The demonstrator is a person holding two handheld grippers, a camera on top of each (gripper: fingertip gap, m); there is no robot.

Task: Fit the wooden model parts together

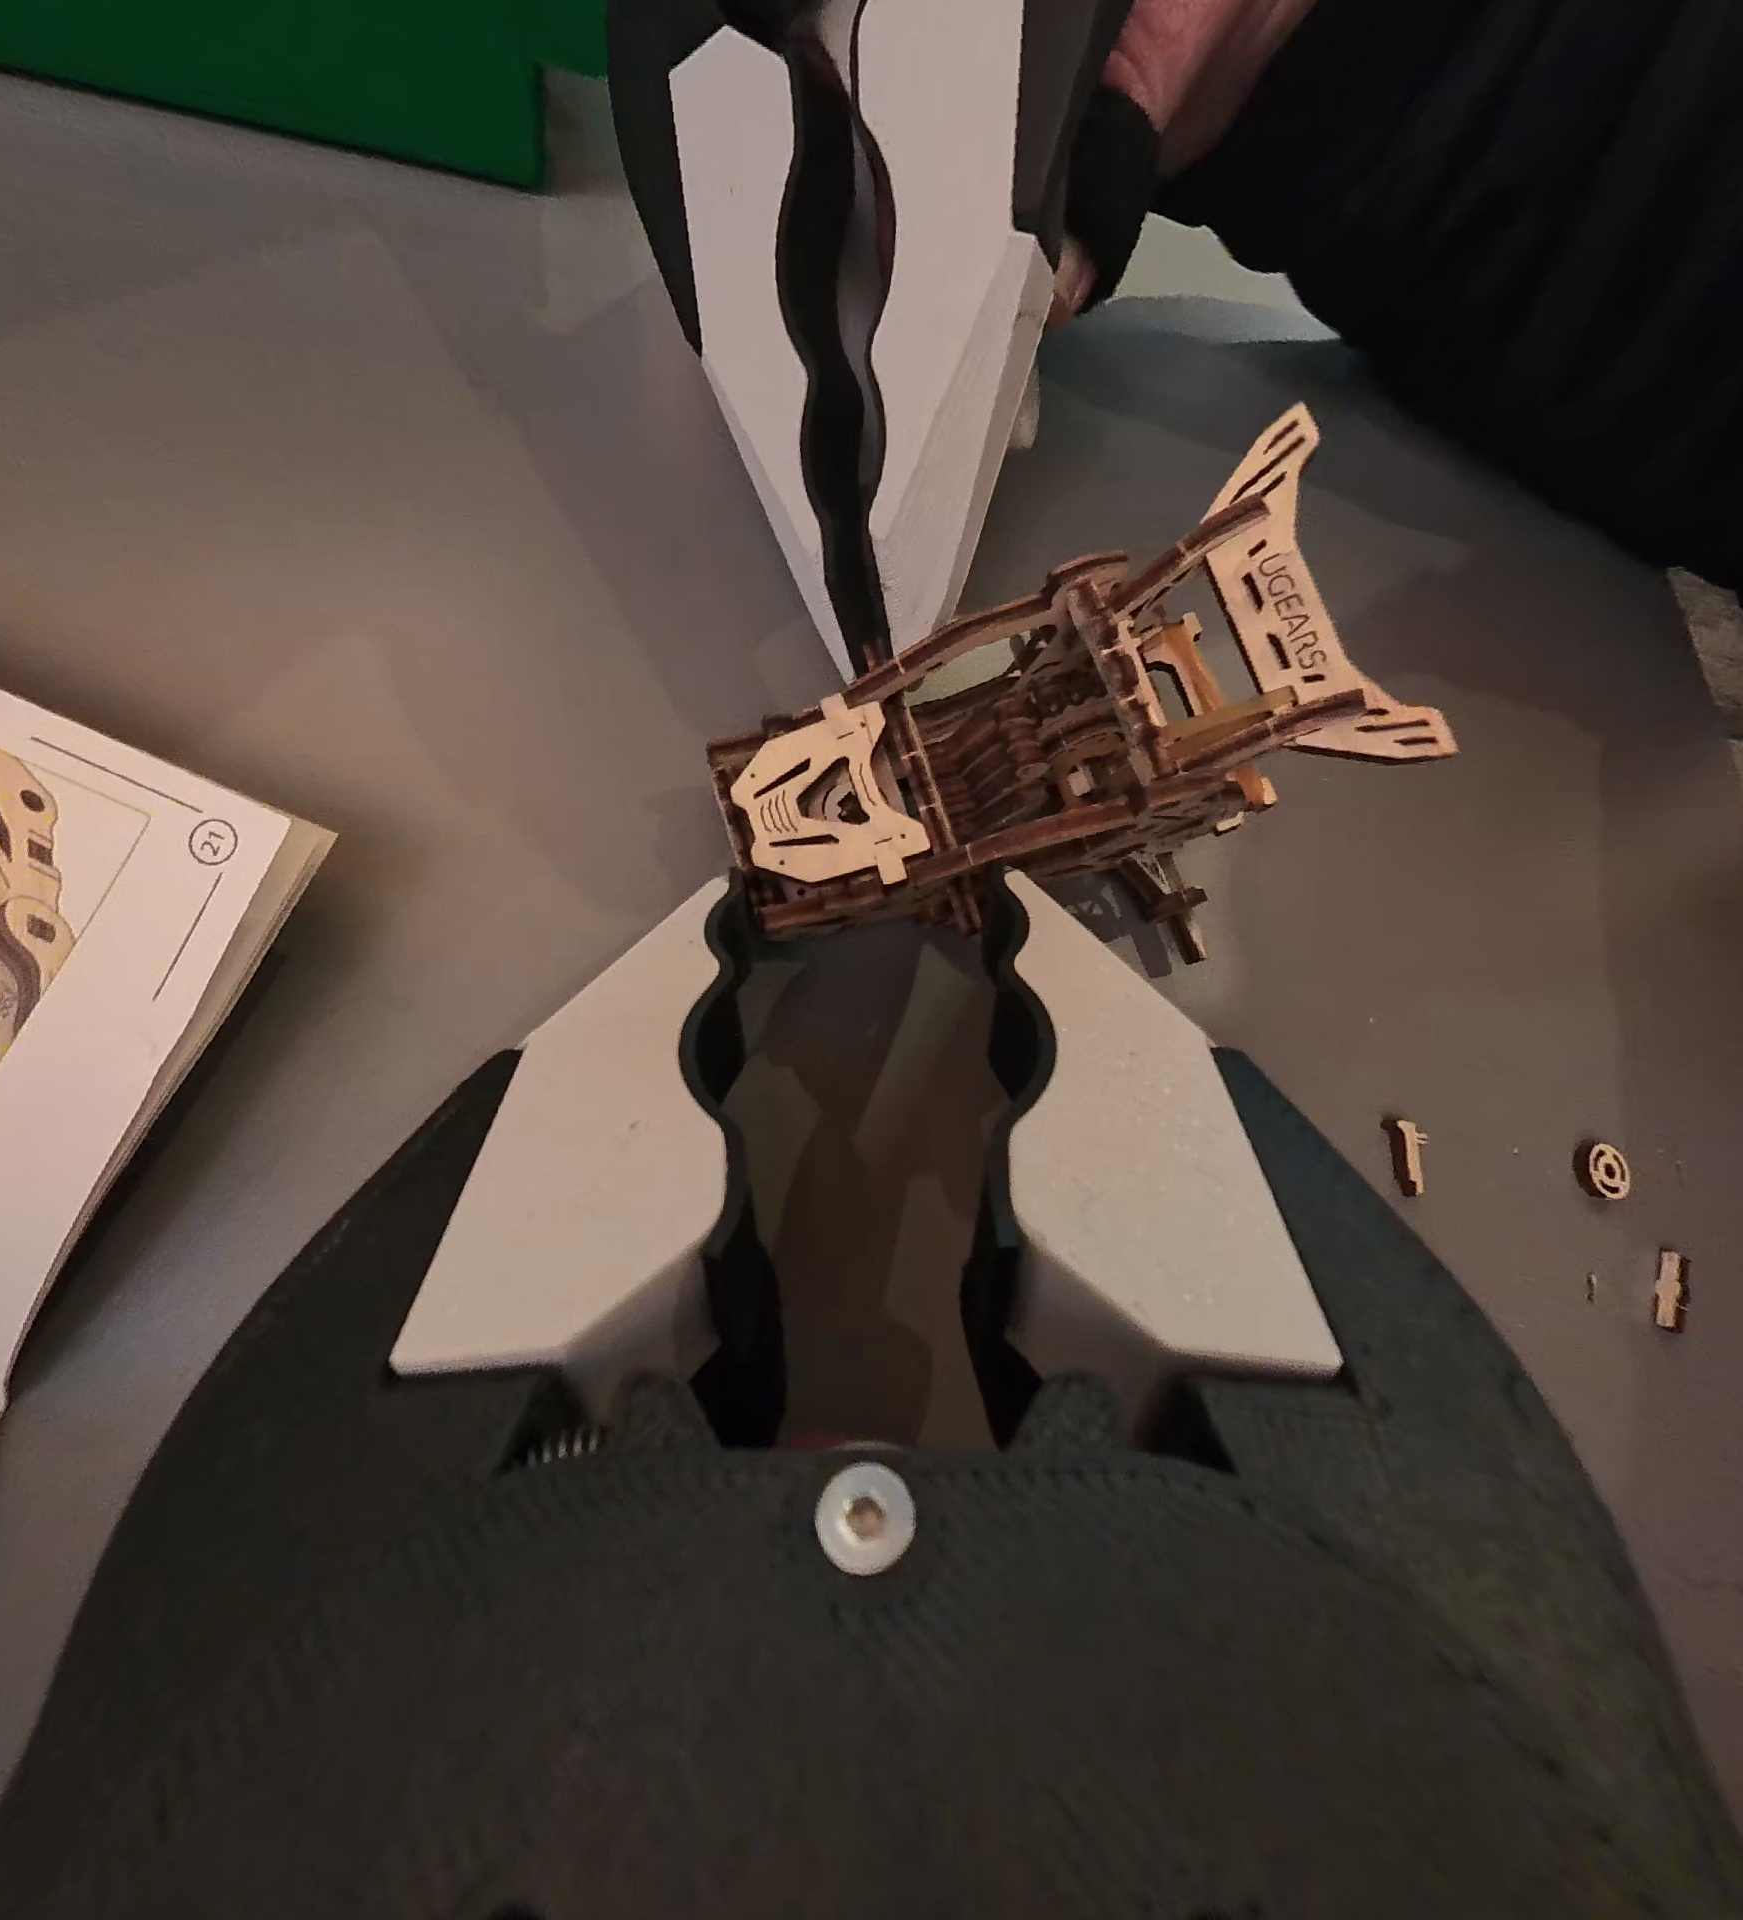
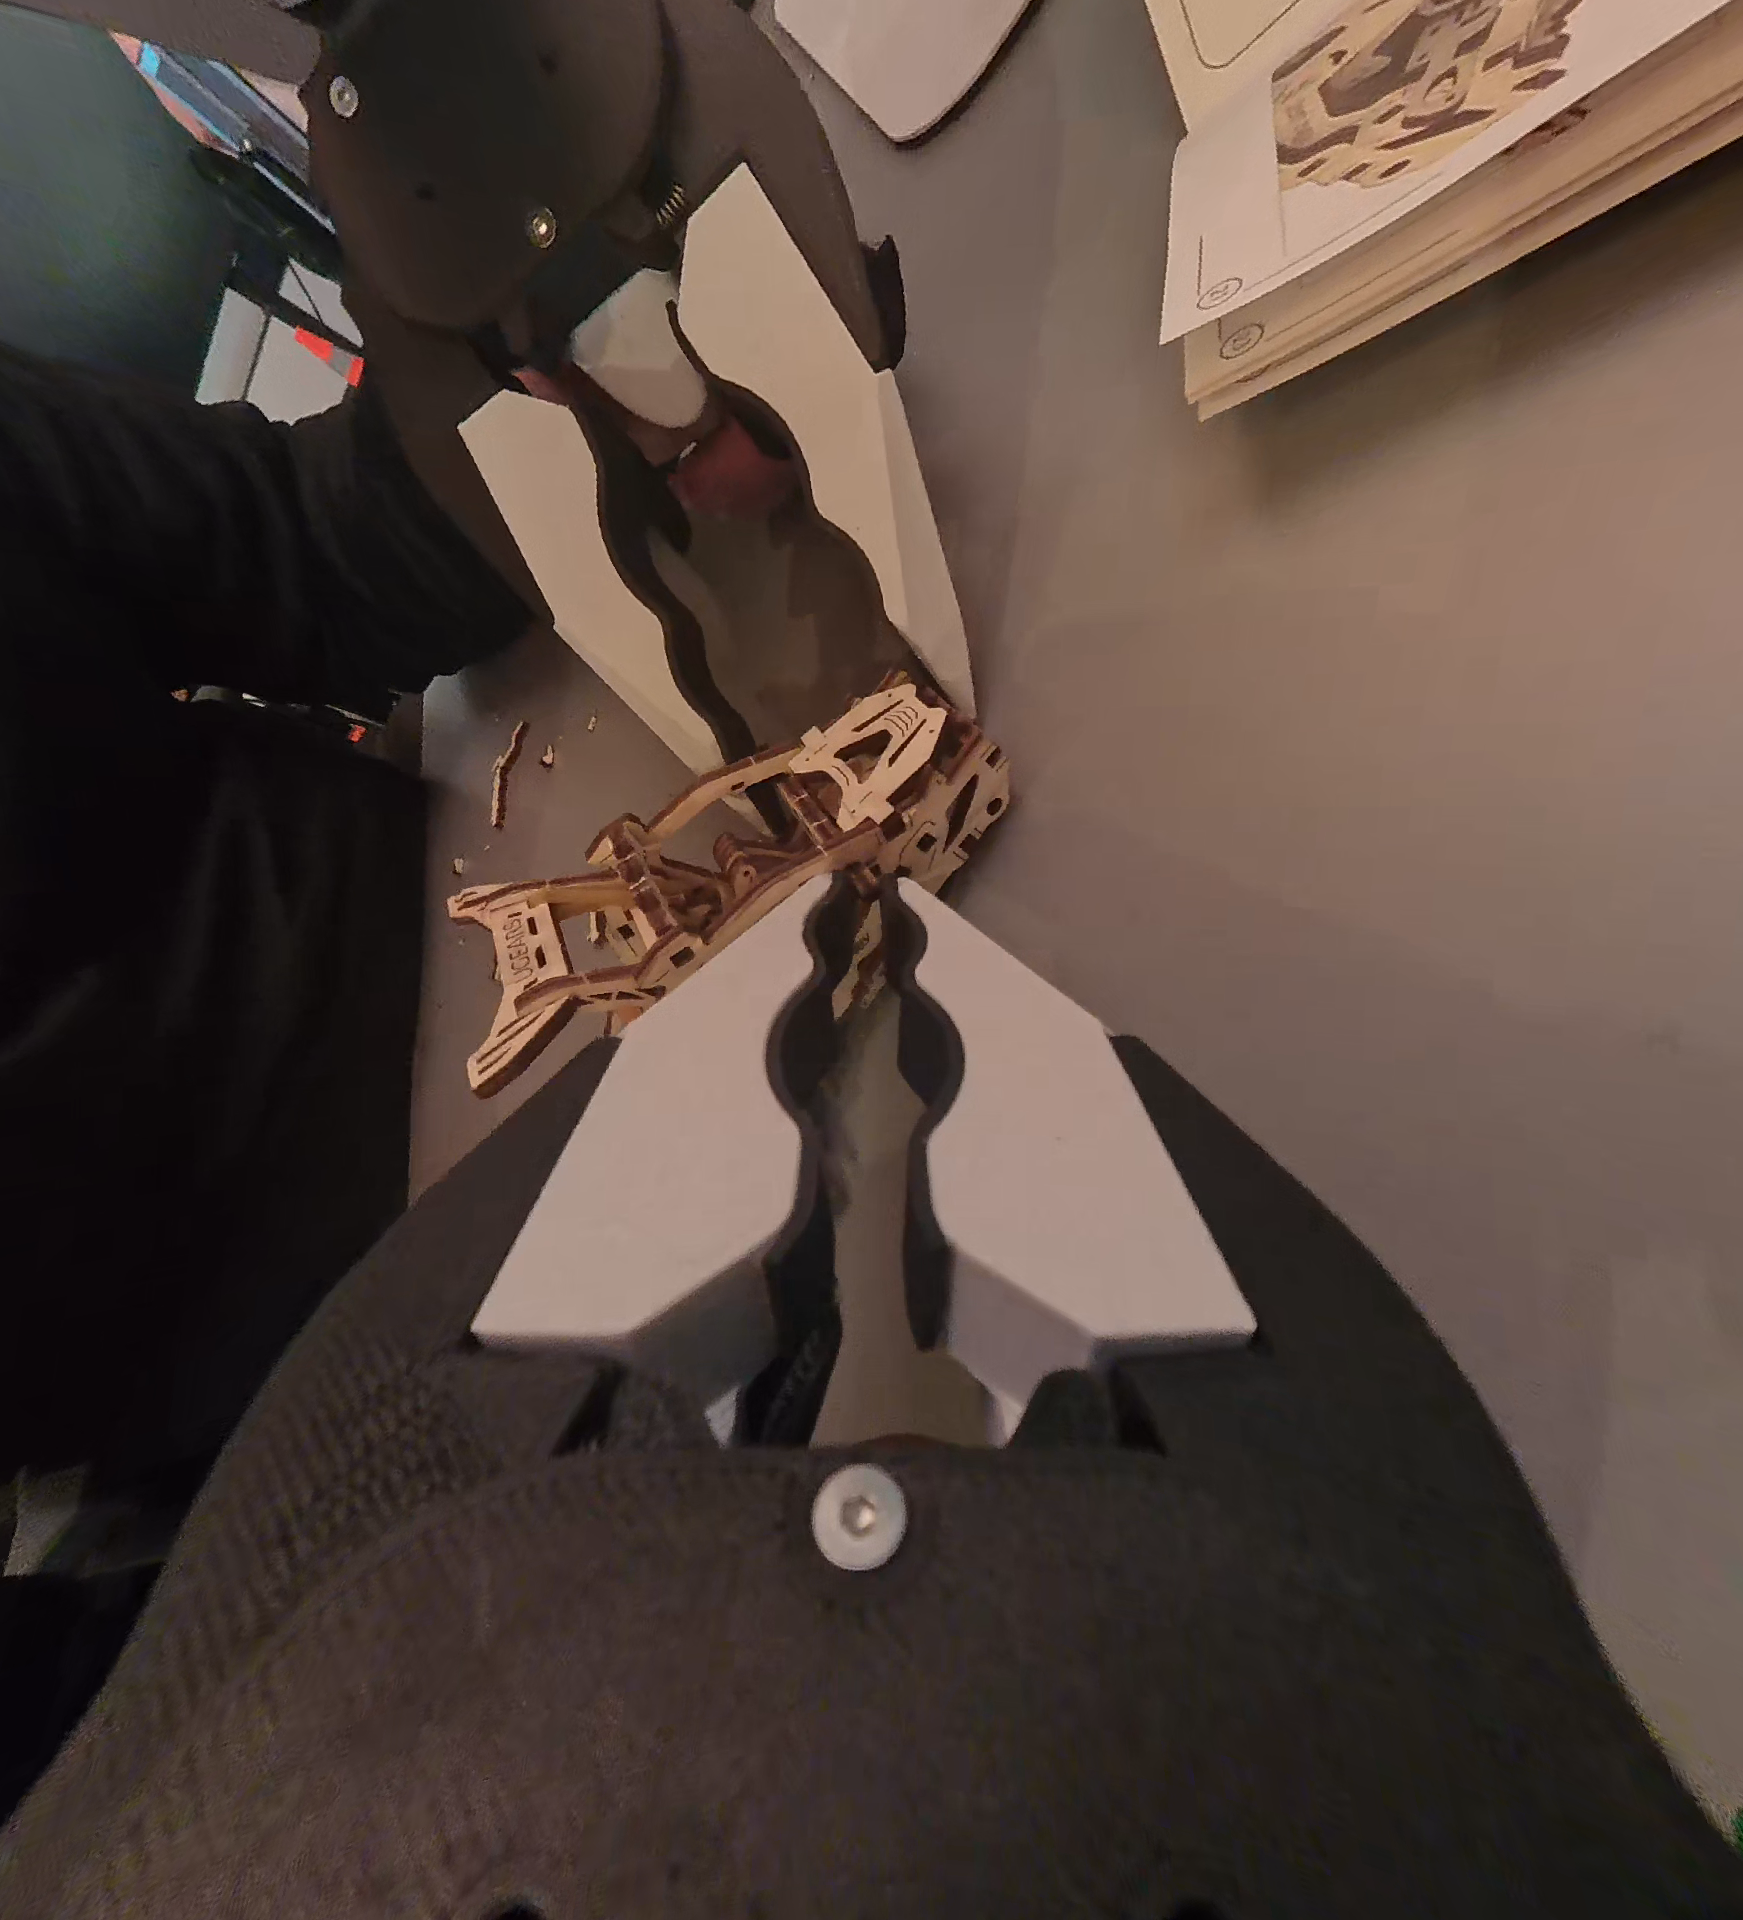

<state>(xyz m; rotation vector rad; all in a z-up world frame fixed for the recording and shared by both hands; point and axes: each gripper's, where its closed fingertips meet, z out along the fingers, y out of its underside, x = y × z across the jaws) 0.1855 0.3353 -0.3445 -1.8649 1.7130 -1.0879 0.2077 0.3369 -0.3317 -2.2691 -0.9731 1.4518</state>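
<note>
Left gripper [image 1: 862,914] fingers clamp wooden model [image 1: 1033,748] nose; right gripper [image 2: 867,888] fingers pinch its side rail.

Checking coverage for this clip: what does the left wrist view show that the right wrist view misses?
Only the left wrist view shows three small loose wooden pieces on the grey table and a green box. Only the right wrist view shows wood scraps beside a dark sleeve. Both show the wooden model, the open booklet, the left gripper clamping the model's front, and the right gripper pinching its side.
</note>
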